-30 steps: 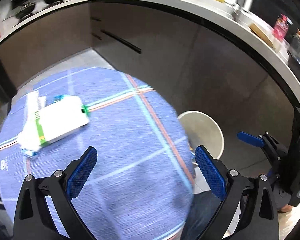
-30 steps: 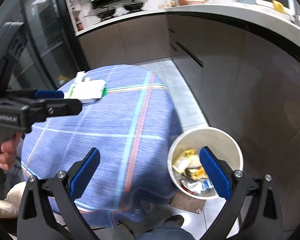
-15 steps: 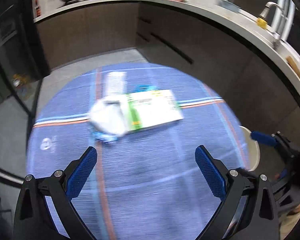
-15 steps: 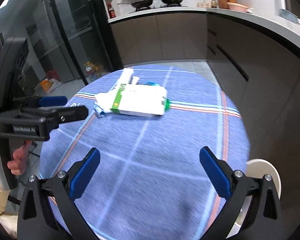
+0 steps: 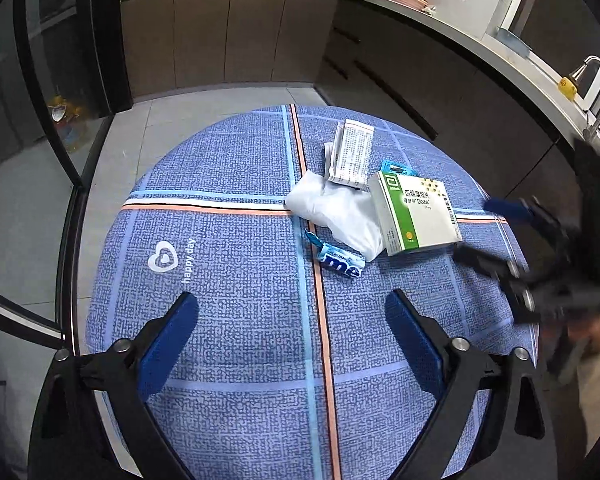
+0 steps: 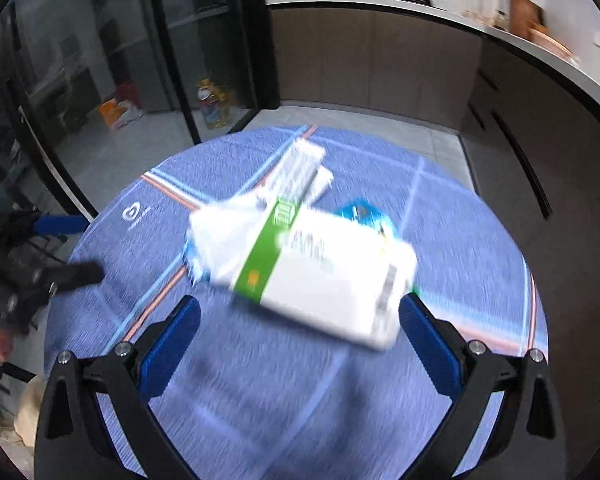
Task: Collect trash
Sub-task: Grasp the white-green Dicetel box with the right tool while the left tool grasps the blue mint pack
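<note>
Trash: medicine box (image 5: 416, 212), tissue (image 5: 340, 212), wrapper (image 5: 342, 262) on tablecloth (image 5: 236, 280) | left tongs (image 5: 292, 328) spread, just narrowing, empty | right tongs (image 6: 296, 340) spread, empty

surface: round table under blue checked cloth (image 5: 228, 320) | right of middle, toward far edge: green-and-white medicine box (image 5: 416, 212), white crumpled tissue (image 5: 336, 212) touching its left side | folded printed leaflet (image 5: 352, 154) behind tissue | blue candy wrapper (image 5: 340, 260) just in front | blue blister piece (image 5: 396, 168) behind box
</note>
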A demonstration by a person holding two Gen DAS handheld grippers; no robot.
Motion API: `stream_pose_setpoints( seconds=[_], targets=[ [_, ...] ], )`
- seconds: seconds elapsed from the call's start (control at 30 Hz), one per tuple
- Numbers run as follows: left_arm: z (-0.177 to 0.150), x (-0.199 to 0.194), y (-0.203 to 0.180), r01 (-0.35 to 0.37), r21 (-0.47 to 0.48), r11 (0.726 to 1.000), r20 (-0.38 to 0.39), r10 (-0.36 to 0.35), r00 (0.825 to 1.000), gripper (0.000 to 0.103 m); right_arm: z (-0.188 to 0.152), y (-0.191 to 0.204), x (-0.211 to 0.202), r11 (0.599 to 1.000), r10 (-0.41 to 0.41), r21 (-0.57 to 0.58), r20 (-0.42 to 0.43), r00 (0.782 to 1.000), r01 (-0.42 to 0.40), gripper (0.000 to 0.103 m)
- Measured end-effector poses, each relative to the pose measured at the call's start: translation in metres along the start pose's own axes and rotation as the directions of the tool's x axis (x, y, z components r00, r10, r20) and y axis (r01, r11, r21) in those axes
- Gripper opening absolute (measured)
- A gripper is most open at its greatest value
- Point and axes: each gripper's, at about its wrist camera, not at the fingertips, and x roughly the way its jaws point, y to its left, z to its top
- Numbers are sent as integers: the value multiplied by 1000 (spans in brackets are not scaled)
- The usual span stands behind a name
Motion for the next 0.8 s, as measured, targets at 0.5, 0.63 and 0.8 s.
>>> stream_pose_setpoints(
  seconds=[0.5, 0.63, 0.8],
  targets=[
    [8, 20, 4, 88, 21, 996, -40, -87, 995, 70, 18, -41, 53, 965, 236, 140, -110, 966, -220, 100],
    [13, 26, 1, 100, 13, 995, -42, -99, 994, 70, -11, -29, 32, 965, 252, 111, -135, 958, -239, 100],
    [17, 35, -10, 109, 27, 994, -56, -107, 993, 70, -37, 4, 19, 990, 135, -33, -140, 981, -141, 100]
  ],
)
